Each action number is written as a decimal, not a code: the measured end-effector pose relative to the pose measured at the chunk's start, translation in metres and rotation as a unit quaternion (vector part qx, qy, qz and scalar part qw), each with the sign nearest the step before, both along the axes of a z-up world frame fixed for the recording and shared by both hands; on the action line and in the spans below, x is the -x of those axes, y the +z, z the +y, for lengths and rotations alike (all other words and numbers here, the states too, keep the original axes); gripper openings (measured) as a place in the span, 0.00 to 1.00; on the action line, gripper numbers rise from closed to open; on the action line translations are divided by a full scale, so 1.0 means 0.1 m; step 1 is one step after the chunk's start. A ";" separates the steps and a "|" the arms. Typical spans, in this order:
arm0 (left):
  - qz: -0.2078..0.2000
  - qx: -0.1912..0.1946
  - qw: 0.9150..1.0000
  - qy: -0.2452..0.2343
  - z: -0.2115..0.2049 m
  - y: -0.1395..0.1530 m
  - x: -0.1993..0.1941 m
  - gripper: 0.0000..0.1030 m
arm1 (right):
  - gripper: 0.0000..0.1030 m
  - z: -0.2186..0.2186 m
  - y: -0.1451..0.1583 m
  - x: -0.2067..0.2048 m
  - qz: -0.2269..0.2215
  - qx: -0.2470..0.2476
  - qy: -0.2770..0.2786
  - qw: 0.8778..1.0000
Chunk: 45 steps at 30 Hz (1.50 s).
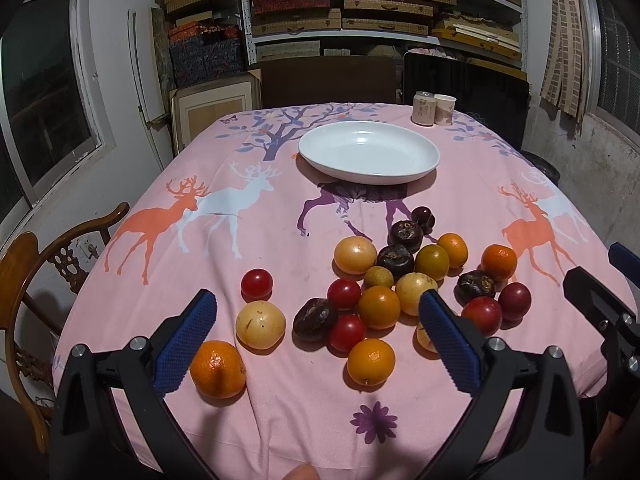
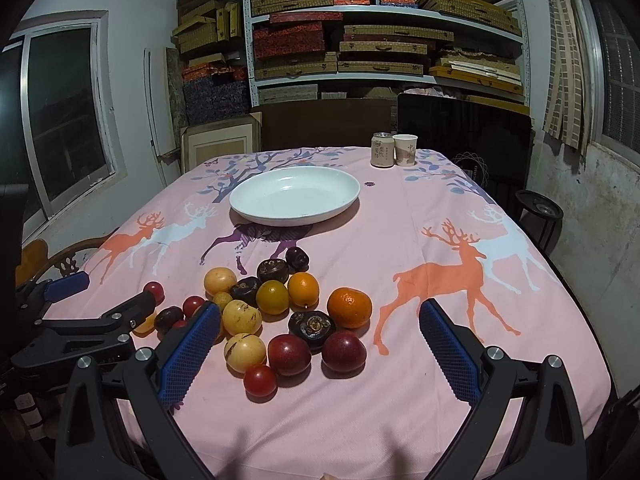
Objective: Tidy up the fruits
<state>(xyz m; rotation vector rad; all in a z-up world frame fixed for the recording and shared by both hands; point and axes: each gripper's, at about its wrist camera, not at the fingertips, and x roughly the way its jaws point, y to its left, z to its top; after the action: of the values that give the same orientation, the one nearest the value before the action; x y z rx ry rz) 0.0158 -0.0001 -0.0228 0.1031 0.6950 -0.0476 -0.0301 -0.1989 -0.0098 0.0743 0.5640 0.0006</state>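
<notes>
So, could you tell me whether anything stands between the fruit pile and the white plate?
Nothing visible does. Between the fruit pile and the white plate lies only bare tablecloth; the can and paper cup stand behind the plate.

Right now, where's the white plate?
The white plate sits empty toward the table's far middle in both views, beyond the fruit pile, with the can and paper cup behind it to the right.

Pink deer-print cloth [image 1: 280, 208] covers the counter. Can [image 1: 424, 109] and paper cup [image 1: 445, 109] touching, upper right of center at the far edge. Shelves [image 2: 384, 40] stacked with flat boxes across the top. Window [image 1: 44, 92] on the left. Wooden chair [image 1: 44, 276] lower left. Dark stool [image 2: 538, 208] at right.
</notes>
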 end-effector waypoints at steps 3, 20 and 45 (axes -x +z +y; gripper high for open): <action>0.000 0.000 1.000 0.000 0.00 0.00 0.00 0.96 | 0.97 0.00 0.00 0.00 0.000 0.000 0.000 1.000; 0.002 0.000 1.000 0.000 0.00 -0.01 0.00 0.96 | 0.97 0.01 -0.02 0.00 0.001 0.001 0.001 1.000; 0.066 -0.024 0.997 -0.018 0.54 -0.58 -0.10 0.96 | 0.97 -0.09 -0.20 -0.17 0.046 -0.017 0.008 0.999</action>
<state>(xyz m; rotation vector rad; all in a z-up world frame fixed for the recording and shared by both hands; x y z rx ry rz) 0.0257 0.0536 -0.0804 0.1596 0.8258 -0.0731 -0.0135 -0.2079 -0.0302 0.1036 0.6571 0.0222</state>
